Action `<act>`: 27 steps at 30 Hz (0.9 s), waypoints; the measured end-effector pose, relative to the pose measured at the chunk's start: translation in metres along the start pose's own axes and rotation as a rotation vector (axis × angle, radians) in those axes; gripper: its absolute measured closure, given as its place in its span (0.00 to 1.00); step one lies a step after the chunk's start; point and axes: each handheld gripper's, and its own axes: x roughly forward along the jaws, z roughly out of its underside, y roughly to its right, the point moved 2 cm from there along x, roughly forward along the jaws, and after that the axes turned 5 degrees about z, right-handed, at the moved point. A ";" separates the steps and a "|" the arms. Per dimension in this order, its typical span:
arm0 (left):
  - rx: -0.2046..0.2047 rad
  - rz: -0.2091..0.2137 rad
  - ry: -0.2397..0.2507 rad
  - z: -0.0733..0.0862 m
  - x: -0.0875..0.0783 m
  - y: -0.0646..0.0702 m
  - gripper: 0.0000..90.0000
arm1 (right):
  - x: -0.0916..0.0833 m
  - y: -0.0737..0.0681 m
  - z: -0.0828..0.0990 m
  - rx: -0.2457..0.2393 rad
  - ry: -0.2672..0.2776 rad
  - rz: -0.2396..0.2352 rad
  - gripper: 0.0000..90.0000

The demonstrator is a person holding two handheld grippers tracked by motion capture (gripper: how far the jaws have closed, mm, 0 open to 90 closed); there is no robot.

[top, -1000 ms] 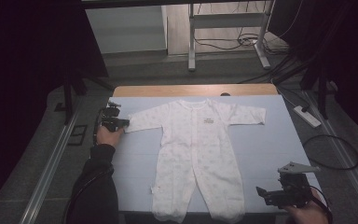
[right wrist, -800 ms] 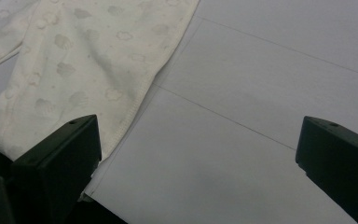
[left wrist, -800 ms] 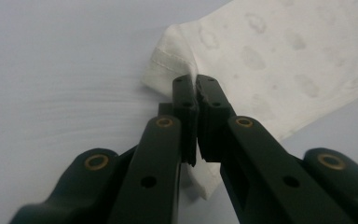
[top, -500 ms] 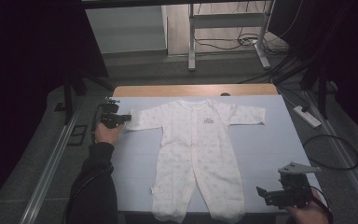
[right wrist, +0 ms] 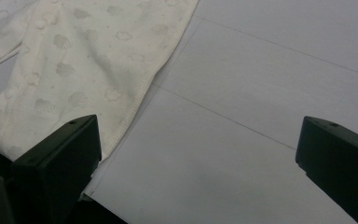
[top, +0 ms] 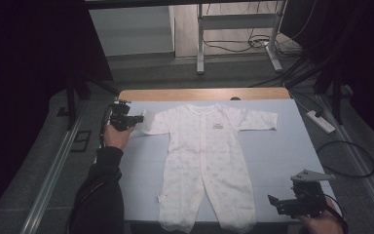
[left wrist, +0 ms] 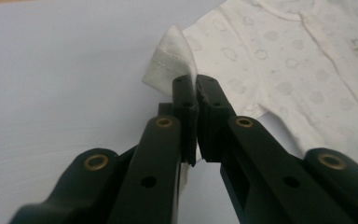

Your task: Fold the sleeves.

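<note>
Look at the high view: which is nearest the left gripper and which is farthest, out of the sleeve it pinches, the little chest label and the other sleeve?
From the left gripper:
1. The pinched sleeve, right at its jaws on the romper's left side.
2. The chest label, mid-chest.
3. The other sleeve, stretched flat toward the table's right edge.

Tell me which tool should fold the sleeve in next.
Left, probably: the left tool is shut on the sleeve cuff of the baby romper; the right tool waits open near its feet.
</note>
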 end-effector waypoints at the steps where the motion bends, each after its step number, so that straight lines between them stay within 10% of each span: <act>1: 0.007 0.003 0.000 -0.001 0.000 0.003 0.96 | 0.000 0.000 0.000 0.000 0.000 0.000 0.00; 27: 0.153 0.093 -0.005 -0.038 0.018 0.068 0.96 | 0.000 0.000 0.001 0.004 -0.003 0.004 0.00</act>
